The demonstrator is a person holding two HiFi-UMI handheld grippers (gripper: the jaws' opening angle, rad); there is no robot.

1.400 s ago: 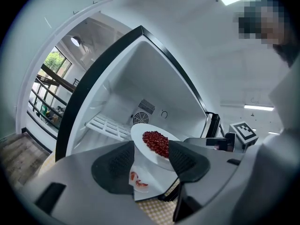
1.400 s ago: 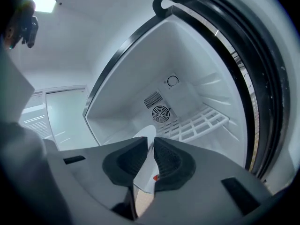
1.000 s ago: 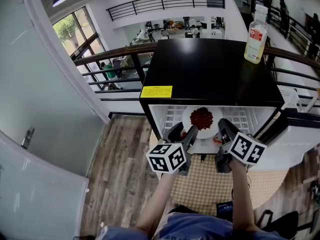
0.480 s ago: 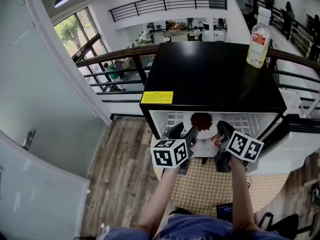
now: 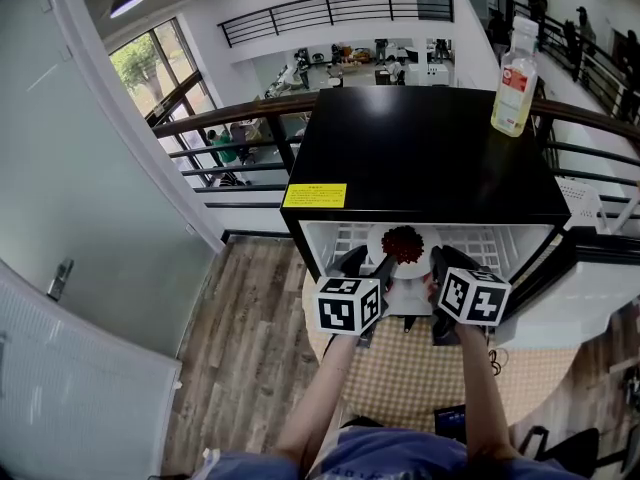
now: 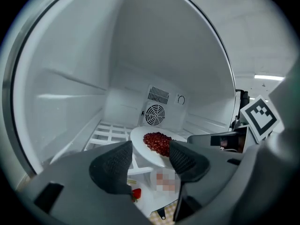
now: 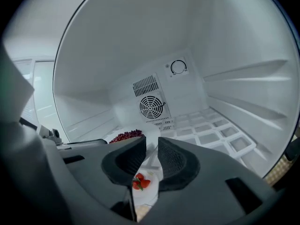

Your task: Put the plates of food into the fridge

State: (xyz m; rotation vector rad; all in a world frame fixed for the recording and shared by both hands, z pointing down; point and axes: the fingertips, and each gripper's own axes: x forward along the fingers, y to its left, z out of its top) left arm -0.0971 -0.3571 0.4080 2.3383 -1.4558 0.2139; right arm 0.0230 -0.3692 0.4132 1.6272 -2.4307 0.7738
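A white plate (image 5: 378,251) heaped with small red food (image 5: 403,242) lies on the wire shelf (image 5: 490,240) of the open fridge (image 5: 420,148). My left gripper (image 5: 367,265) is at the plate's left edge. It is open, and the plate (image 6: 143,139) shows in the wide gap of my left gripper (image 6: 150,161). My right gripper (image 5: 440,268) is at the plate's right side. The jaws of my right gripper (image 7: 151,158) have just been opening, a narrow gap shows and a white rim lies in it. Strawberries (image 7: 140,182) lie on a lower white plate.
A plastic bottle (image 5: 514,66) stands on the fridge's black top at the back right. The fridge door (image 5: 590,303) hangs open to the right. A fan grille (image 7: 152,106) and a dial (image 7: 178,67) sit on the fridge's back wall. A chequered mat (image 5: 420,368) lies below.
The plate of red food has gone further into the fridge and lower onto the shelf. Both grippers moved in and down with it and rolled, their marker cubes turning.
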